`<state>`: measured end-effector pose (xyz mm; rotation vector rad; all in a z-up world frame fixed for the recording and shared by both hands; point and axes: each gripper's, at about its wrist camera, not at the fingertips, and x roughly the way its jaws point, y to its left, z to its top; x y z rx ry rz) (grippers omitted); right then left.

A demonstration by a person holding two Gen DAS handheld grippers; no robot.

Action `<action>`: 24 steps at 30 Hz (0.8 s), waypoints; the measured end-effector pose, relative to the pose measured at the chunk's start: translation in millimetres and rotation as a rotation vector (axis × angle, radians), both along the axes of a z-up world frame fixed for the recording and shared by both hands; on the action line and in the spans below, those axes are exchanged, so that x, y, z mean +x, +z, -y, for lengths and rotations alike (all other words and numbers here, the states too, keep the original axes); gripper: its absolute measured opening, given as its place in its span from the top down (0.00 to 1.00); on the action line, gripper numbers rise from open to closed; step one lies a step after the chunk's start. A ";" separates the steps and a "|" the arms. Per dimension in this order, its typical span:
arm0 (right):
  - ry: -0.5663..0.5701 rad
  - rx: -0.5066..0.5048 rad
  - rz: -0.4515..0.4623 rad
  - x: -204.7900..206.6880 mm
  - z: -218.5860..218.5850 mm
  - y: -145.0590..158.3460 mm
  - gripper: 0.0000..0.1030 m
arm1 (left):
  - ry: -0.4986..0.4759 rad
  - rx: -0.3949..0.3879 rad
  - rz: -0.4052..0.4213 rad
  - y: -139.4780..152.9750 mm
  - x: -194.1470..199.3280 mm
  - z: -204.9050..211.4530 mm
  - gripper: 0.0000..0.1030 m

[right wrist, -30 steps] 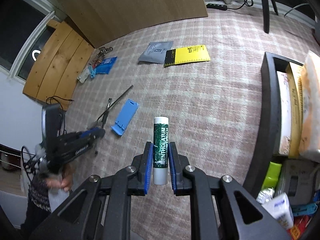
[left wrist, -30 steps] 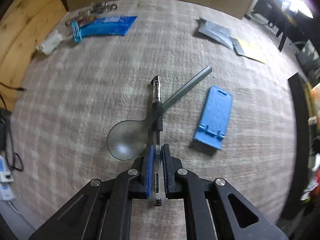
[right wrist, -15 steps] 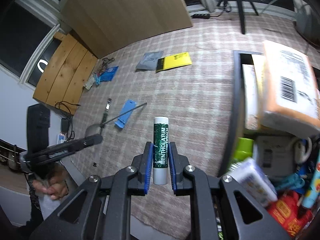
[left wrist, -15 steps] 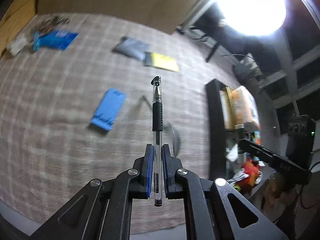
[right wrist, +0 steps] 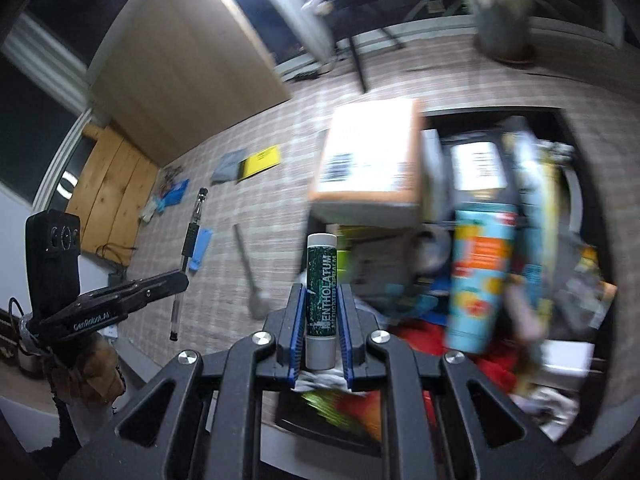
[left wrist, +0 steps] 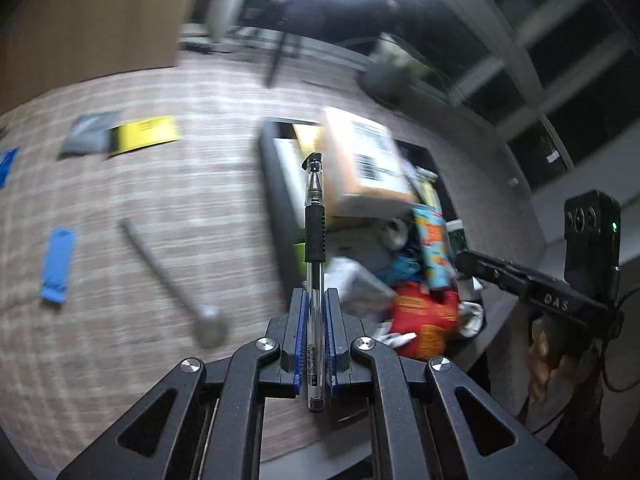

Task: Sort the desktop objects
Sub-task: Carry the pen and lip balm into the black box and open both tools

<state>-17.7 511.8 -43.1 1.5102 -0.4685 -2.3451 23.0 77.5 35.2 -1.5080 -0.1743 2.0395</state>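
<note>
Pen (left wrist: 314, 240) pinched lengthwise in left tool (left wrist: 314, 334), tip pointing forward, held in the air over the near edge of the dark bin (left wrist: 276, 184) packed with boxes and packets. Lip balm stick (right wrist: 321, 280) clamped upright in right tool (right wrist: 320, 344), also in the air above the same bin (right wrist: 568, 120), beside a blue tube (right wrist: 478, 272). Spoon (left wrist: 176, 280), blue phone stand (left wrist: 58, 264) and yellow card (left wrist: 146, 140) lie on the checked tabletop (left wrist: 200, 184), well apart from both tools.
</note>
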 end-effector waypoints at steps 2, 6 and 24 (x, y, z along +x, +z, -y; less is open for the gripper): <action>-0.044 0.013 0.000 4.6 -24.9 1.4 0.85 | -0.033 0.005 -0.005 3.5 4.2 -22.4 0.92; -0.110 0.028 0.009 10.5 -64.2 1.6 0.85 | -0.079 0.019 0.003 3.3 3.3 -68.3 0.92; -0.150 0.094 0.025 5.4 -106.7 -0.1 0.53 | -0.129 -0.090 -0.084 6.2 2.0 -142.0 0.68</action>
